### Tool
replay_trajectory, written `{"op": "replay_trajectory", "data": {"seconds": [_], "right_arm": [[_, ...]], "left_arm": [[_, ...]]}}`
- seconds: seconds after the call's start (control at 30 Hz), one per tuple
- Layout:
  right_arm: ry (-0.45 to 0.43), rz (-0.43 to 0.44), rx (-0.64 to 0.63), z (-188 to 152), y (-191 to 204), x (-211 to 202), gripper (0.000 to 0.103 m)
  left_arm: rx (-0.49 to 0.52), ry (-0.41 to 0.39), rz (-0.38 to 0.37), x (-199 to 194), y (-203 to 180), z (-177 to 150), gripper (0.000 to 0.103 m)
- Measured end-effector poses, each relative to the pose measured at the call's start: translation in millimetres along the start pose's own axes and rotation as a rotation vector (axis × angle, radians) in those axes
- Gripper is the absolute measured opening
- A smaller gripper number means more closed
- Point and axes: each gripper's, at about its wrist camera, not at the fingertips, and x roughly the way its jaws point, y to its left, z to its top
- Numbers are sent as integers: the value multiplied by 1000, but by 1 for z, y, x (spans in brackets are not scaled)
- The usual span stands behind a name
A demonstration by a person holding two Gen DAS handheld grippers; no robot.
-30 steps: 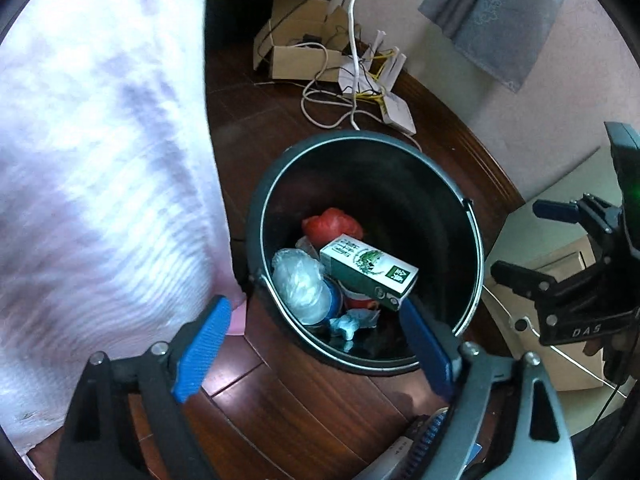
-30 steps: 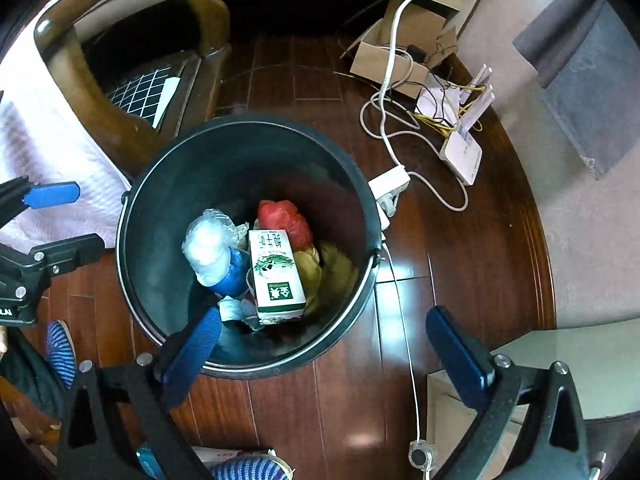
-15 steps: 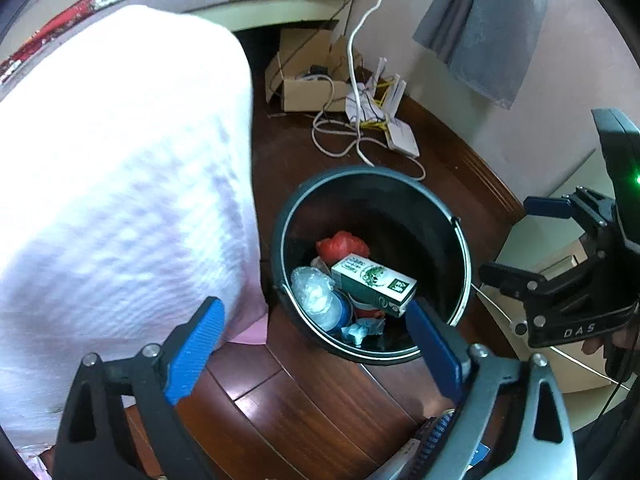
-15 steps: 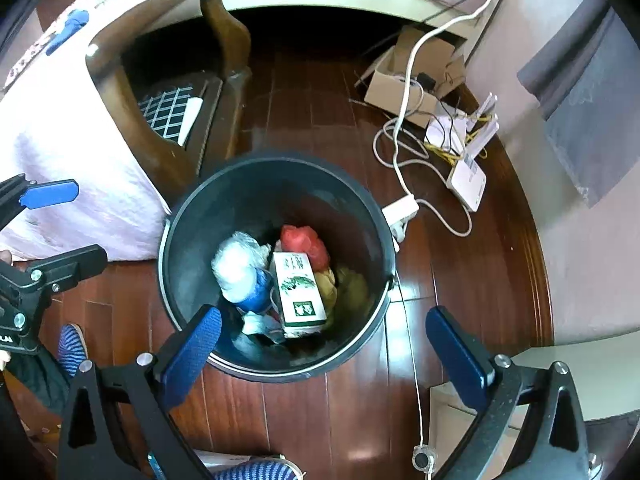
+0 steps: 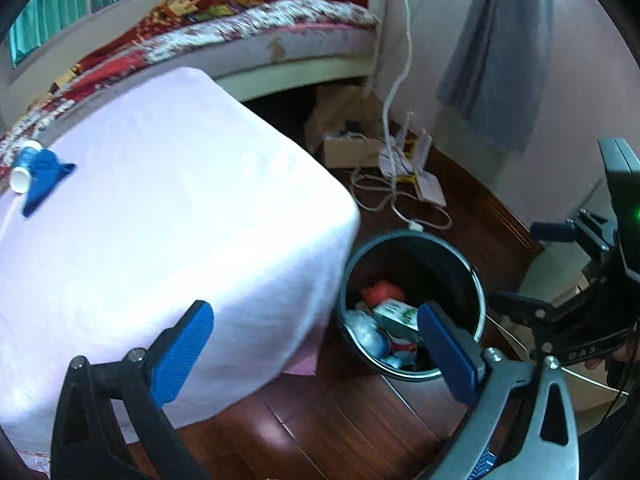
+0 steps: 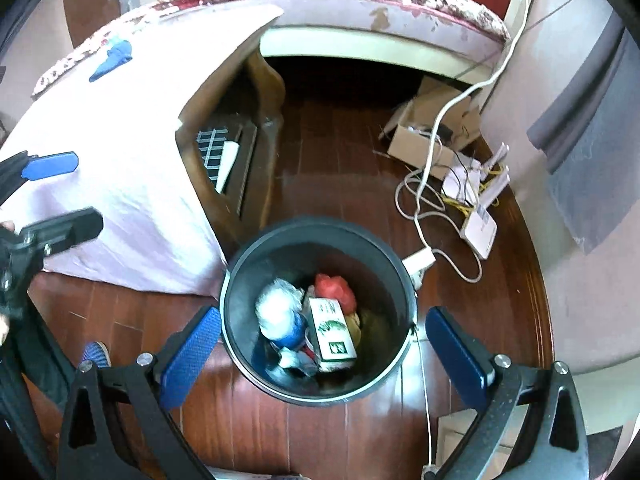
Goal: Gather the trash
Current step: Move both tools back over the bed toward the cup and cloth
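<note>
A black bin (image 5: 412, 237) (image 6: 320, 222) stands on the wooden floor beside a cloth-covered table (image 5: 160, 220) (image 6: 120, 168). Inside lie a green-and-white carton (image 6: 332, 330) (image 5: 394, 314), a red wad (image 6: 334, 286) and a clear plastic bottle with blue (image 6: 280, 314). My left gripper (image 5: 312, 320) hovers high over the table corner and bin, its jaws opening wide with nothing between them. My right gripper (image 6: 322, 320) hangs open above the bin, empty. On the tabletop lie a blue wrapper (image 5: 42, 180) (image 6: 112, 58) and a small white cup (image 5: 20, 178).
Behind the bin are a cardboard box (image 6: 420, 140), a white router (image 6: 480, 224), loose cables and a power strip (image 6: 418, 262). A bed (image 5: 260, 28) runs along the back. A grey cloth (image 5: 500, 60) hangs on the wall. A blue slipper (image 6: 96, 354) shows at lower left.
Both grippers have risen and drawn back from the bin, which looks smaller now. The tabletop with the blue wrapper has come into view. The left jaws stand wider.
</note>
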Motion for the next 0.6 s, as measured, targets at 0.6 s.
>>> {"op": "replay_trajectory", "data": {"seconds": [0.6], "right_arm": [[-169,107,-76,64,68,-29,103]], "left_arm": [[-56,-142,160,-48,75,25,102]]}}
